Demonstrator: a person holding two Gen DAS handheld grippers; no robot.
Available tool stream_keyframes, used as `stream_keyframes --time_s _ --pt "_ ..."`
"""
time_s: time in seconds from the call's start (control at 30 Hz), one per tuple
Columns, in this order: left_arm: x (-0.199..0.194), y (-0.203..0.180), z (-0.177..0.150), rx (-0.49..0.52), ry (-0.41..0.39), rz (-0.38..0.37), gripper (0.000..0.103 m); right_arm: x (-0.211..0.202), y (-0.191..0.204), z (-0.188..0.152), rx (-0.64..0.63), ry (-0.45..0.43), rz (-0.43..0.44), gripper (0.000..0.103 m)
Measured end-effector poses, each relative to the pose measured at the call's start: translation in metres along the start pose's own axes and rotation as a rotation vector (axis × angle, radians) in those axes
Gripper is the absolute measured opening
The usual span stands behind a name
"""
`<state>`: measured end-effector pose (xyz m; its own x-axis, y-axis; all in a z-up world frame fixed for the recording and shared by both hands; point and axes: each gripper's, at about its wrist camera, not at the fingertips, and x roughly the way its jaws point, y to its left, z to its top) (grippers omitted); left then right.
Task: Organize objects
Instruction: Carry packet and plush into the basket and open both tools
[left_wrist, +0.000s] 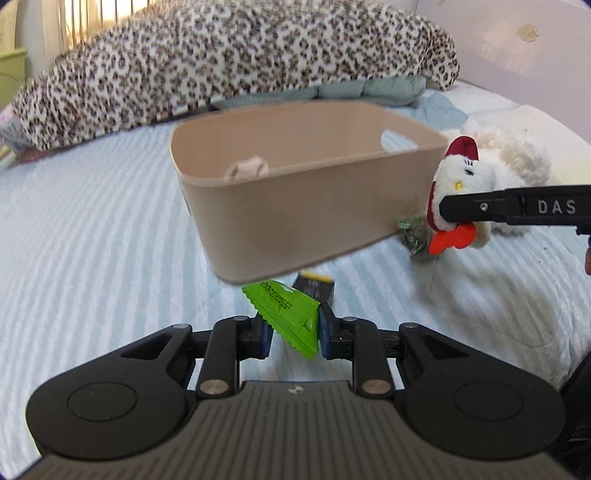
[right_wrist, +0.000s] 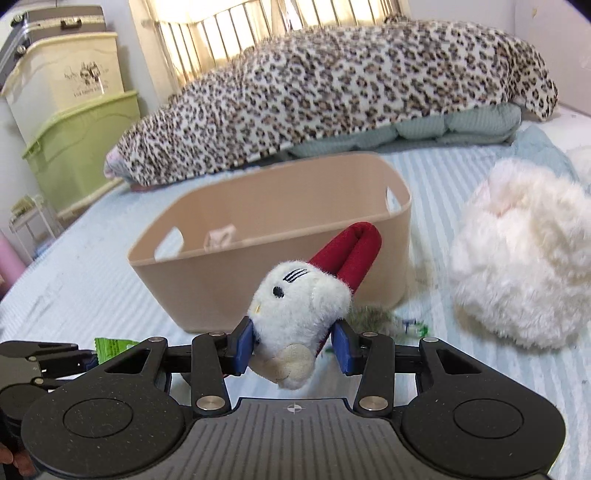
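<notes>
Gleaming green packet (left_wrist: 291, 315), zigzag edges

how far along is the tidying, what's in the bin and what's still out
Done: one small pale item already lies in the beige bin. In hand: the left gripper is shut on a green packet, and the right gripper is shut on a small plush toy, neither in the bin yet. Left: a dark packet, green scraps and a big white plush on the bed.
</notes>
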<state>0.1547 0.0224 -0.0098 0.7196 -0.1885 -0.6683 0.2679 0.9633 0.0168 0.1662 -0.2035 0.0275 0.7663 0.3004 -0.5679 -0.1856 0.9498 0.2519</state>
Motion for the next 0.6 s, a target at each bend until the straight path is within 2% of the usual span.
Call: stream_keyframes --time_s 0.23,0.37,0.6 --pt "-0.024 -0.007 0.038 0.038 -0.132 0.044 0.026 -0.01 -0.005 0.031 0.044 -0.109 0.014 0.042" --pt "-0.023 -0.011 0.07 0.055 -0.194 0.064 0.026 -0.01 -0.009 0.053 0.059 -0.173 0.005 0.042" --pt "0.01 -0.012 0.12 0.075 -0.226 0.114 0.026 0.017 -0.011 0.082 0.017 -0.171 -0.031 0.042"
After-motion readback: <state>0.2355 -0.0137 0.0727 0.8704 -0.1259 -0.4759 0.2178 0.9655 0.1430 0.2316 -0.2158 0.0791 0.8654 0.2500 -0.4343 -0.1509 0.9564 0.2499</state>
